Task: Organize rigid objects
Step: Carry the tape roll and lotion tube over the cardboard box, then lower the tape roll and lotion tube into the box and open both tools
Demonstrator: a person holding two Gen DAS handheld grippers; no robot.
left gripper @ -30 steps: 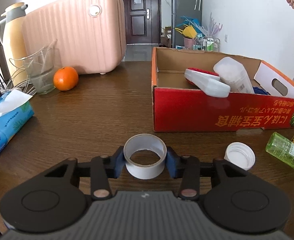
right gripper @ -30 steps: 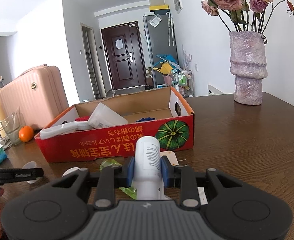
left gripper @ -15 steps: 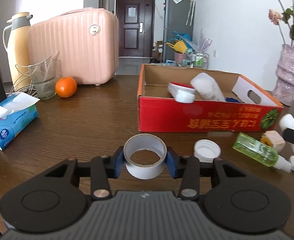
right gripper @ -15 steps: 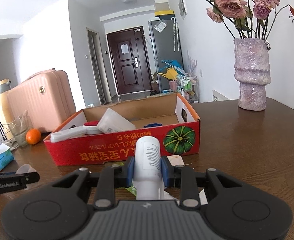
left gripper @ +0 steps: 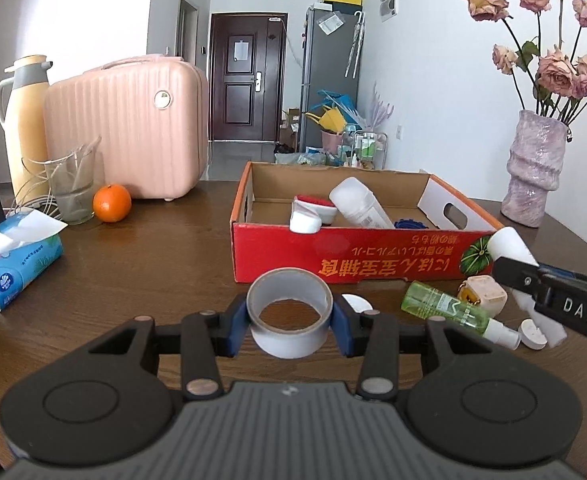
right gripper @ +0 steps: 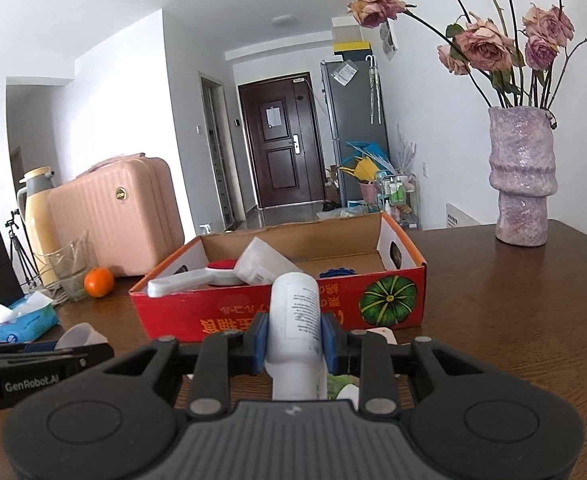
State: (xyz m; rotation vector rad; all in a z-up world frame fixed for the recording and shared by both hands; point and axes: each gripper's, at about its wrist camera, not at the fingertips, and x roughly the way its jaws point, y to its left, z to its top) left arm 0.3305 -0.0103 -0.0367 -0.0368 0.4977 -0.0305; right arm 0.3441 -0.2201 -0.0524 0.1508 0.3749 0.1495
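Tape roll (left gripper: 289, 312) stays clamped in our left gripper (left gripper: 289, 322), bottle (right gripper: 295, 332) in our right gripper (right gripper: 295, 338); both have risen, so the box (left gripper: 357, 254) ahead comes next, we judge.

**A lived-in home, seen from the dining table**

We find ourselves in an apartment. A dark wooden table (left gripper: 141, 264) carries a vase of dried roses (right gripper: 522, 176), a tissue pack (left gripper: 13, 264), an orange (left gripper: 111, 203) and a thermos jug (left gripper: 23, 120). Behind it we see a pink suitcase (left gripper: 133, 128), a dark entrance door (right gripper: 285, 144), a grey fridge (right gripper: 353, 128) and household clutter on the tiled floor.
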